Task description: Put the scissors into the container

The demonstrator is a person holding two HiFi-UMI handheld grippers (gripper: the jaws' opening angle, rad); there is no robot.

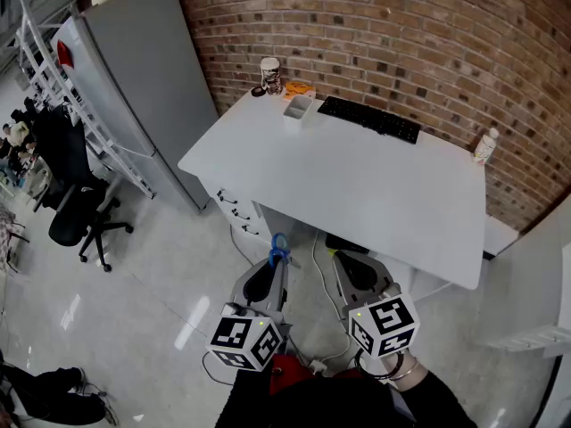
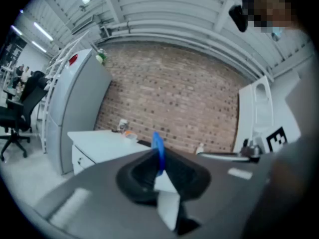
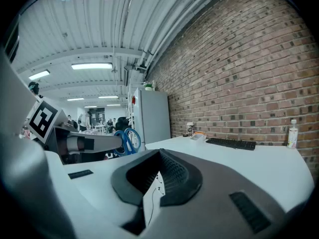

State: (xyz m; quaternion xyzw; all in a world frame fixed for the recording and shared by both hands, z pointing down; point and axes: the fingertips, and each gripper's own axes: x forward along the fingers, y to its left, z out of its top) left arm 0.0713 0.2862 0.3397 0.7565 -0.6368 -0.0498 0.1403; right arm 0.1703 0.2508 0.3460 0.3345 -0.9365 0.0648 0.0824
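**A:** Where are the scissors right now?

**B:** They are in the left gripper [image 1: 276,268]. Its jaws are clamped on them, and only the blue handles of the scissors [image 1: 278,246] stick out past the tips. In the left gripper view the handles show edge-on. The part inside the jaws is hidden. The scissors hang over the floor on the near side of the white table [image 1: 357,185], not above it.

**A:** Why grip them that way?

**B:** Most likely the flat end gives the pads something firm to pinch, and the bulky handles stay free in front.

**A:** And the right gripper [image 1: 361,273]?

**B:** Its jaws are closed on nothing. It sits just to the right of the left one at about the same level, and it seems to be kept spare and out of the way.

**A:** Where is the container?

**B:** The small white container [image 1: 298,108] stands at the far left of the table, just left of the black keyboard [image 1: 368,119]. A jar [image 1: 270,75] and something orange lie beyond it. The container is well apart from the scissors, so the whole carry across the table remains. Its open top faces up, which suits lowering the scissors in from above.
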